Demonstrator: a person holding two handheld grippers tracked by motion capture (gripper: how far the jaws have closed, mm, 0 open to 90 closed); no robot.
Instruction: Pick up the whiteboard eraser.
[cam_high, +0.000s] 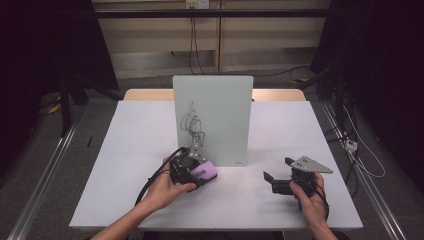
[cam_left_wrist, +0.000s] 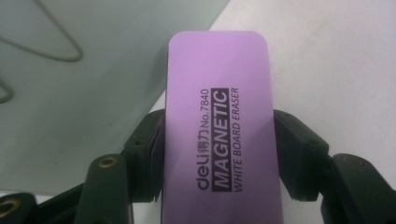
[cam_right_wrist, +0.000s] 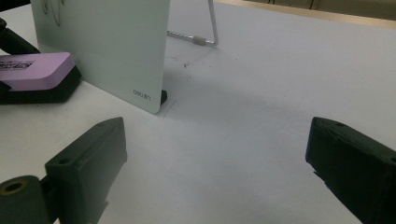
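White desk (cam_high: 130, 165) carrying an upright scribbled whiteboard (cam_high: 215, 107), left tongs (cam_left_wrist: 219, 158) clamping a purple magnetic whiteboard eraser (cam_left_wrist: 219, 121), right tongs (cam_right_wrist: 215, 168) gaping apart, holding nothing.

My tool (cam_left_wrist: 219, 154) is clamping a purple eraser (cam_left_wrist: 218, 116) by its long sides, both jaws pressing against it. Ahead and left, a scribbled whiteboard (cam_left_wrist: 93, 70) is standing on the white counter (cam_left_wrist: 327, 60).

Purple whiteboard eraser (cam_left_wrist: 217, 130) (black felt underside) lies lengthwise between the left gripper (cam_left_wrist: 219, 158) jaws, label up
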